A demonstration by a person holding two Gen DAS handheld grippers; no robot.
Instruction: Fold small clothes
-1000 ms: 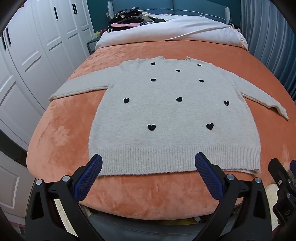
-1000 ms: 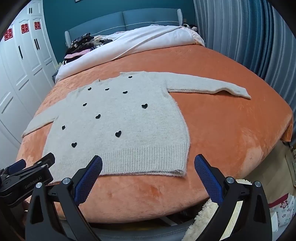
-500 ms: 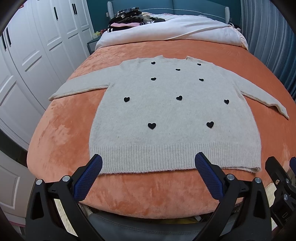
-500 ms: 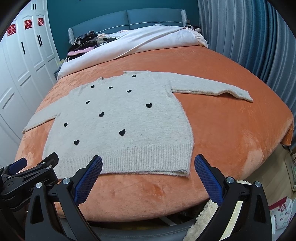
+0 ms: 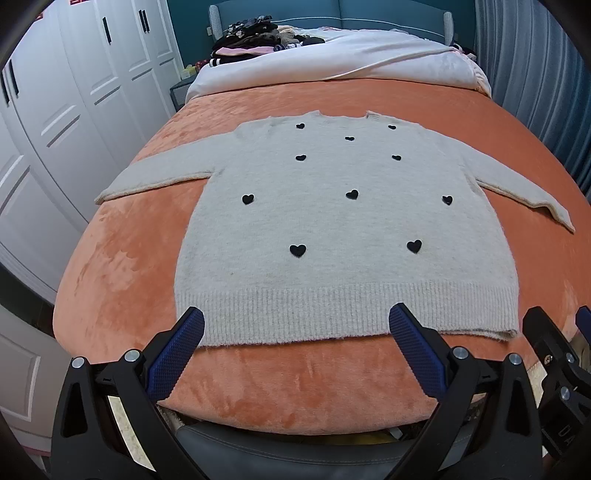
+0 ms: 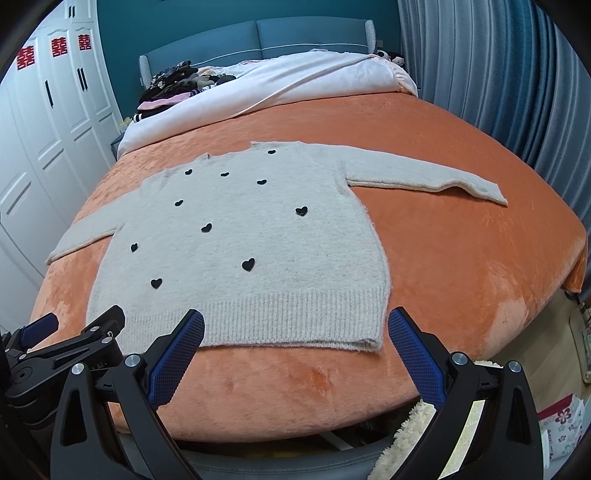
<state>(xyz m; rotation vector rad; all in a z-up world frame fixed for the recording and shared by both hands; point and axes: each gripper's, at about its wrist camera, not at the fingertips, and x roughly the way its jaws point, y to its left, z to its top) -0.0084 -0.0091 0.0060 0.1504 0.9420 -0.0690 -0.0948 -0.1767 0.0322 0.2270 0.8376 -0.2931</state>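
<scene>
A small cream knit sweater (image 5: 343, 225) with black hearts lies flat, front up, on the orange blanket (image 5: 122, 266), both sleeves spread out. It also shows in the right wrist view (image 6: 255, 251). My left gripper (image 5: 295, 332) is open and empty, hovering just short of the ribbed hem, left of its middle. My right gripper (image 6: 295, 332) is open and empty, just short of the hem's right part. Each gripper shows at the edge of the other's view: the right one (image 5: 554, 369) and the left one (image 6: 55, 350).
A white duvet (image 5: 332, 59) and a pile of dark clothes (image 5: 251, 33) lie at the head of the bed. White wardrobe doors (image 5: 55, 110) stand to the left, blue curtains (image 6: 498, 92) to the right. The bed's near edge drops off below the grippers.
Both grippers have moved slightly forward toward the sweater's hem. The right wrist view has shifted a little to the left. The sweater has not moved.
</scene>
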